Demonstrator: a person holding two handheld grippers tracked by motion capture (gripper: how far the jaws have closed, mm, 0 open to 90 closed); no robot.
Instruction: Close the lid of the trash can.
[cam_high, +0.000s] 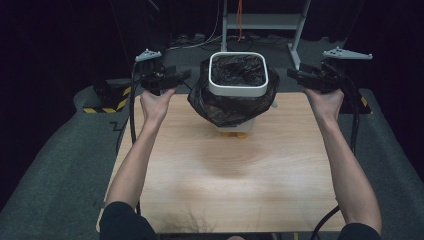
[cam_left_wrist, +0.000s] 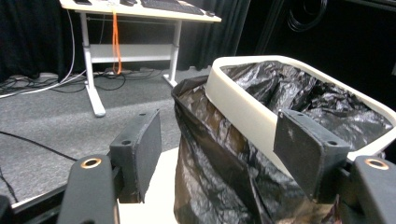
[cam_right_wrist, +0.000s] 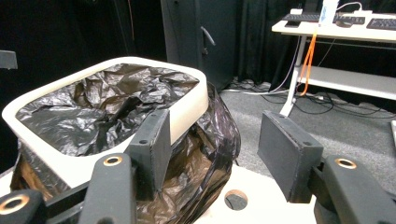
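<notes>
Hands hold the left gripper (cam_high: 181, 76) and right gripper (cam_high: 292, 73), jaws apart and empty, flanking the bag-lined bin (cam_high: 237, 75) at the table's (cam_high: 225, 170) far edge, seemingly poised to grasp the black bag (cam_high: 220, 107).

Bin (cam_high: 238, 90) at the far middle of the table (cam_high: 235, 185), bag (cam_high: 220, 105) inside it and hanging over its sides. Left gripper (cam_high: 175, 77) left of it, right gripper (cam_high: 297, 75) right. Desk (cam_high: 262, 20) behind.

A white square-rimmed bin (cam_high: 238, 90) lined with a crinkled black plastic bag (cam_high: 220, 102) stands at the light wooden counter's (cam_high: 235, 170) far edge, between the left gripper (cam_high: 172, 78) and right gripper (cam_high: 300, 75).
</notes>
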